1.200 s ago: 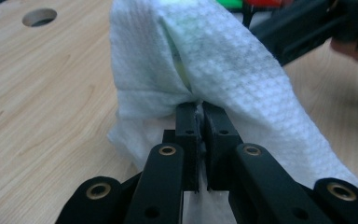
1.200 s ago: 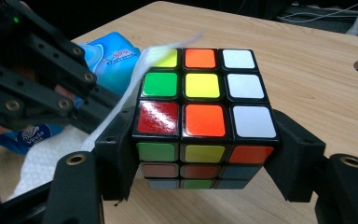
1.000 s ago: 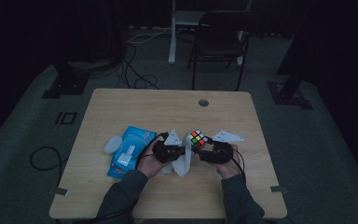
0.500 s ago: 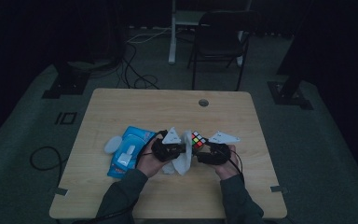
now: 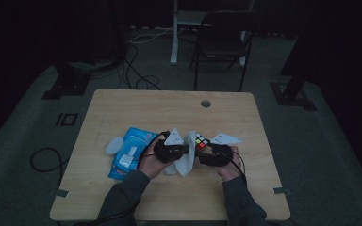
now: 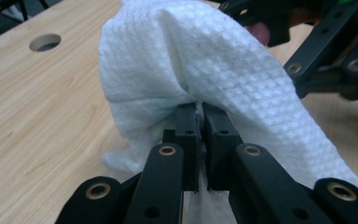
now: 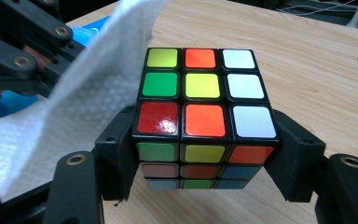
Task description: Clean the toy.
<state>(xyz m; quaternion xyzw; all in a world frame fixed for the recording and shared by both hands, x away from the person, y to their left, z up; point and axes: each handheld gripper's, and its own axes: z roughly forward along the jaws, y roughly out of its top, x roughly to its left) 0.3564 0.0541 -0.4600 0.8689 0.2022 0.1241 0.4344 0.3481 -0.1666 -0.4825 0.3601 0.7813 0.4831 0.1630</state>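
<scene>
I see far half of desk bare, free passage there. Blue wipes pack blocks my left side; draped white wipe fills gap between both grippers.

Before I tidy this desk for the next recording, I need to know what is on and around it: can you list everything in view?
puzzle cube: one, multicoloured, clamped between the right gripper's jaws above the table
wipe: one, white, pinched in the left gripper, draped against the cube's side
wipes pack: one, blue, on the table at the person's left
pack lid: one, whitish, left of the pack
table: one, light wood, cable hole near the far edge
chair: one, dark, beyond the table
floor cables: several, dark and pale
left gripper: black, shut on the wipe
right gripper: black, shut on the cube
</scene>
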